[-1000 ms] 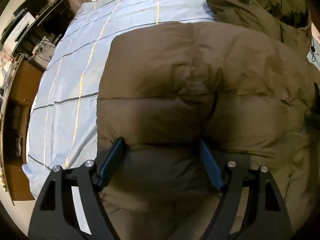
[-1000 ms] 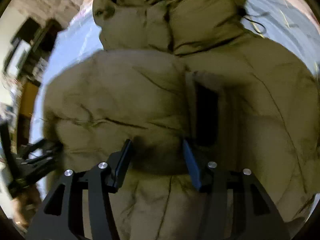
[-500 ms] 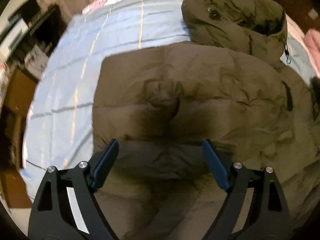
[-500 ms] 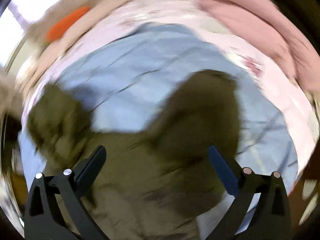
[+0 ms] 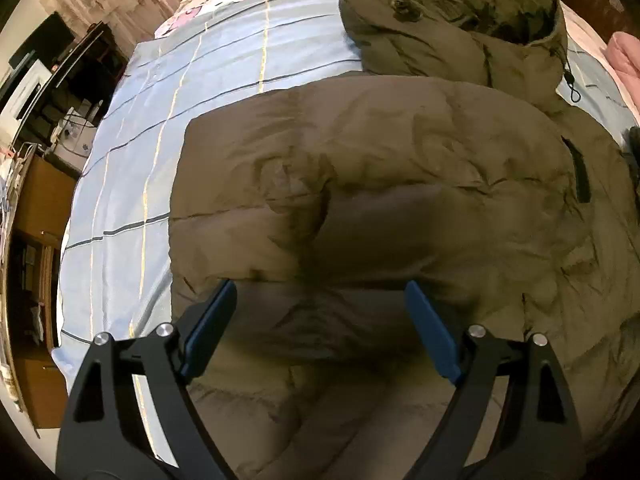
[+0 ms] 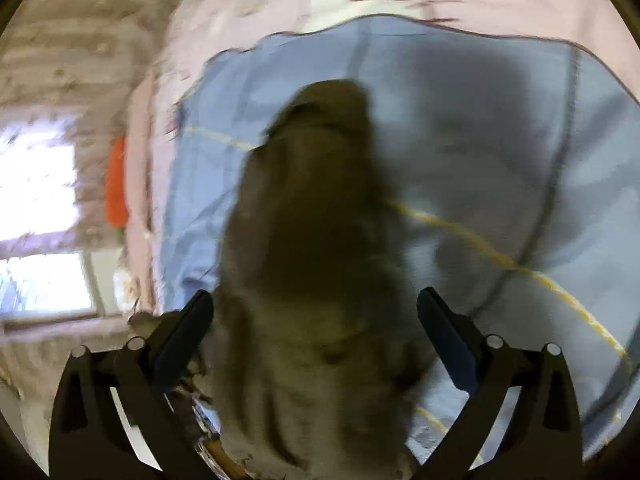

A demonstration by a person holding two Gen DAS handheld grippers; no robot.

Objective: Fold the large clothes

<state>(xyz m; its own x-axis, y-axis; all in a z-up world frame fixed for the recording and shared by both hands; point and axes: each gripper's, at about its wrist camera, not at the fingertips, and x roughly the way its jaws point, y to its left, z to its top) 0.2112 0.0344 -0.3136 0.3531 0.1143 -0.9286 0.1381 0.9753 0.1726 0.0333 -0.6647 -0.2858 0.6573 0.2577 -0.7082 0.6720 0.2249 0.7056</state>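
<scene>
Olive puffer jacket (image 5: 380, 208) spread on blue checked bed sheet (image 5: 132, 184), below left tool (image 5: 320, 320), jaws wide, pinching nothing. Right tool (image 6: 316, 332) closing, pads clear of blurred sleeve (image 6: 312, 216) between them. Farther off, hood (image 5: 460, 20), pink bedding (image 6: 248, 8).

Open blue sheet (image 5: 132, 168) left of jacket (image 5: 380, 184); hood (image 5: 460, 20) blocking far side.

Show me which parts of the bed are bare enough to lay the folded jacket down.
Bare blue checked sheet runs down the jacket's left side, out to the bed's edge above the wooden furniture. A smaller bare stretch lies right of the outstretched sleeve. The middle is crowded by the jacket body and its hood.
</scene>
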